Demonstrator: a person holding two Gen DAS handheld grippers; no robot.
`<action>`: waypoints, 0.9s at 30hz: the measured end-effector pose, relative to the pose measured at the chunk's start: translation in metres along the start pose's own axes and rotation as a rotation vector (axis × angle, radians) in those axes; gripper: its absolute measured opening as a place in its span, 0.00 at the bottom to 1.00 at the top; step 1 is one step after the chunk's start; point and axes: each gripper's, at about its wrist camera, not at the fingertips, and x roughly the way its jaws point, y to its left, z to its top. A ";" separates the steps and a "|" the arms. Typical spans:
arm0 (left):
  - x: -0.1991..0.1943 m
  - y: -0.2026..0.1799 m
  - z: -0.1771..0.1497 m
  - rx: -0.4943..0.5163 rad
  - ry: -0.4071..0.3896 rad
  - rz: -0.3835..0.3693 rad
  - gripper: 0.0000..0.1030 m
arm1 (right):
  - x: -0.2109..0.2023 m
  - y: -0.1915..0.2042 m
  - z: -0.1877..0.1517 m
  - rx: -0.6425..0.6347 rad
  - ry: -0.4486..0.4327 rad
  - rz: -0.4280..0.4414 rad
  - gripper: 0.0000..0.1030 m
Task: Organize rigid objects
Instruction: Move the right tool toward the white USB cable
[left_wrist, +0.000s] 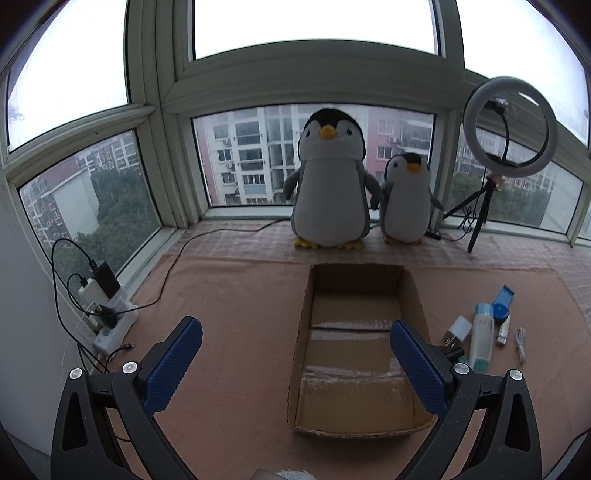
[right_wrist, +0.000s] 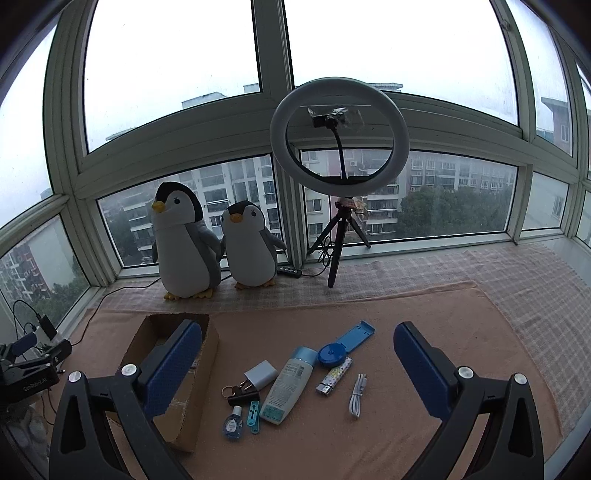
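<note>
The left gripper (left_wrist: 295, 354) hangs wide apart and empty over the near half of the cardboard box (left_wrist: 415, 295). Right of the box, the right gripper (right_wrist: 297, 358), also wide and empty, hovers above the lotion bottle (right_wrist: 286, 387), charger (right_wrist: 261, 373), lighter (right_wrist: 333, 376) and cable (right_wrist: 357, 395).

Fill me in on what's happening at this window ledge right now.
A person holds two claws over a mat, and both are open and empty. The left claw hovers above an empty cardboard box. The right claw faces a cluster of small items beside the box: a lotion bottle, a white charger, a lighter, a coiled white cable and a small blue bottle. Nothing has been packed yet.
</note>
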 end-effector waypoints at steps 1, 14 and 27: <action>0.007 0.003 -0.005 -0.001 0.022 0.001 1.00 | 0.002 -0.001 -0.002 -0.001 0.006 0.004 1.00; 0.083 0.018 -0.056 -0.050 0.252 -0.024 0.97 | 0.030 -0.033 -0.027 0.062 0.125 -0.033 1.00; 0.133 0.021 -0.080 -0.037 0.363 0.024 0.79 | 0.057 -0.083 -0.041 0.169 0.247 -0.070 1.00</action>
